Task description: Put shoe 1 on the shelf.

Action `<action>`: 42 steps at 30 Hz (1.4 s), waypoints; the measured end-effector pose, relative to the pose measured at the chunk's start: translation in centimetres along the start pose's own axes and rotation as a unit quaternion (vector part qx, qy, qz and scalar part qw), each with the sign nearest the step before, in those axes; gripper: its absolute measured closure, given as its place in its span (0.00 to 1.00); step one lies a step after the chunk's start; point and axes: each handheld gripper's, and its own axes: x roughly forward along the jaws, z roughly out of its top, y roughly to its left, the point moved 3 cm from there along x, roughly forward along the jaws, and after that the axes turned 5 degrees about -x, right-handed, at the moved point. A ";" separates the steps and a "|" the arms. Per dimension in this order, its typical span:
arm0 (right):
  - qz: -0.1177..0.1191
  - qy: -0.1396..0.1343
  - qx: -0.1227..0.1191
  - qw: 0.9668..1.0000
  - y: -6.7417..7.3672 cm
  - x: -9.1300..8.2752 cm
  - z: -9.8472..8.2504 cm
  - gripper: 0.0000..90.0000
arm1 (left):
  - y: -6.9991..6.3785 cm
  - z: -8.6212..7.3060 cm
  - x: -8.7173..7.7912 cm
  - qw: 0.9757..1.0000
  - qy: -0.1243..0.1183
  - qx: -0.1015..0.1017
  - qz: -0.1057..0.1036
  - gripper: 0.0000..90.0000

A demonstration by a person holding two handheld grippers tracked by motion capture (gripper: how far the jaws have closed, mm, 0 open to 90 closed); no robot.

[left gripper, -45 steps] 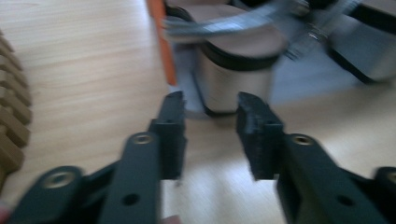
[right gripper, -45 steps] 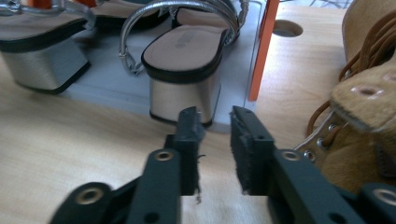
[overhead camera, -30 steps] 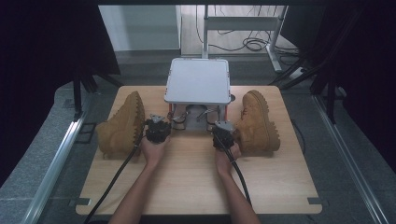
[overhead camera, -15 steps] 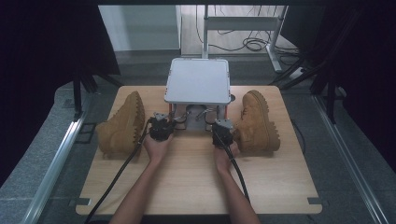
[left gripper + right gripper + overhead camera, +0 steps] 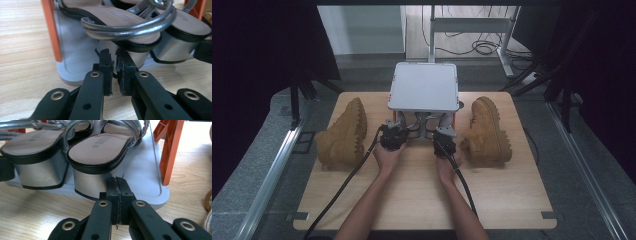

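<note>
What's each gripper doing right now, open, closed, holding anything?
Left gripper: jaws nearly closed, narrow gap, nothing between them, just short of the sandal heel.
Right gripper: closed, pads together, empty, in front of the other sandal's heel.

Two tan boots [image 5: 343, 136] [image 5: 486, 131] flanking grey rack [image 5: 424, 86], left gripper [image 5: 393, 136], right gripper [image 5: 445, 140] between

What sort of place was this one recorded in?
Probably a lab or recording workshop: a wooden tabletop ringed by dark curtains, loose floor cables, and a small shoe rack as a prop.
</note>
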 end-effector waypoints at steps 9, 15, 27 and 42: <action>0.017 0.005 0.000 1.000 -0.2 -0.2 0.0 1.00 | 0.2 0.3 -0.8 1.000 0.000 0.012 0.001 0.86; 0.031 -0.001 -0.009 0.999 -0.6 -1.8 -0.1 0.99 | 0.3 0.3 -2.8 1.000 -0.008 0.025 -0.004 0.82; 0.133 -0.040 -0.017 0.990 -1.8 -8.2 0.2 0.89 | 0.3 -2.7 -8.9 0.998 -0.008 0.055 -0.041 0.73; 0.215 -0.026 -0.057 0.975 -4.3 -13.1 -2.7 0.51 | 2.8 -6.6 -14.9 0.995 0.014 0.057 -0.078 0.57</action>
